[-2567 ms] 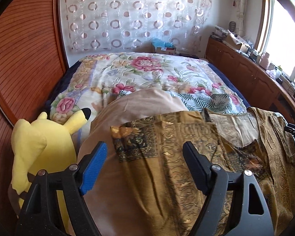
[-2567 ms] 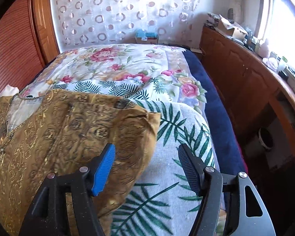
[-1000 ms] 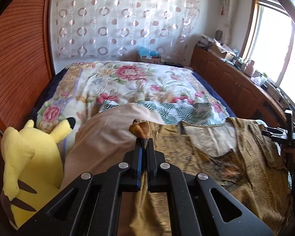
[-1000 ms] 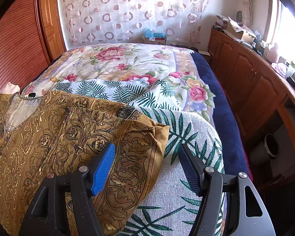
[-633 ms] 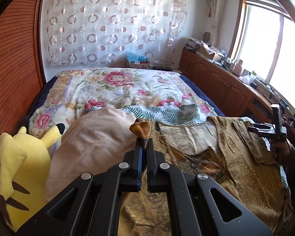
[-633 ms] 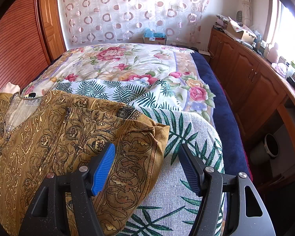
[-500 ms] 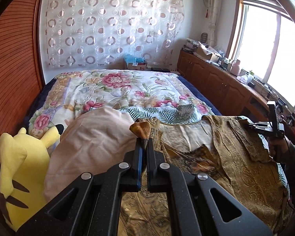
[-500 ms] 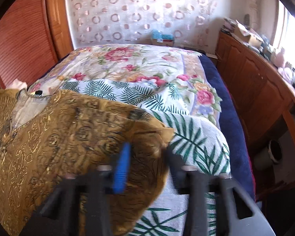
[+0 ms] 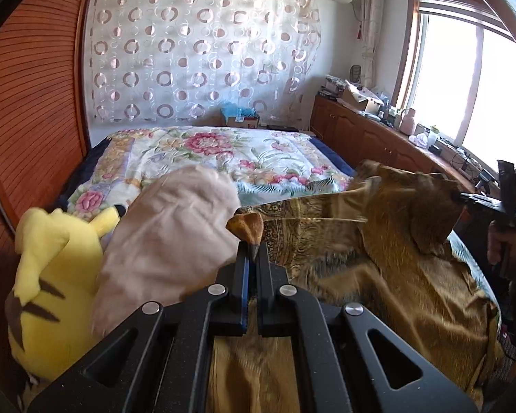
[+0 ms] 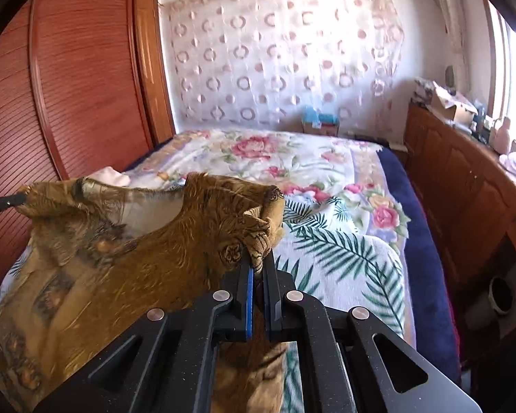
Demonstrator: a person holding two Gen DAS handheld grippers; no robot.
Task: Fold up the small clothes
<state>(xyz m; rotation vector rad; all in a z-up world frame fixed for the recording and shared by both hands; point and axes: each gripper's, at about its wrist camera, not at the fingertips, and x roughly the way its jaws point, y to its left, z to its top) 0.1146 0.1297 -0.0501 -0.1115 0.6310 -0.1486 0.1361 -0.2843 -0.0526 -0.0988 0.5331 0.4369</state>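
Right gripper has just clamped shut on a sleeve of the gold top – left gripper already pinches the other – lifting it off the bed, ready to fold

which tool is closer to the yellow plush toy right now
Left. The left tool, shut on the golden top, sits just beside the yellow plush toy. The right tool grips the top's far side, across the garment from the toy.

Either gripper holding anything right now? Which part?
Both hold the gold patterned top. The left gripper is shut on one sleeve end, and the right gripper, whose jaws have just closed, pinches the other sleeve end, the garment lifted between them.
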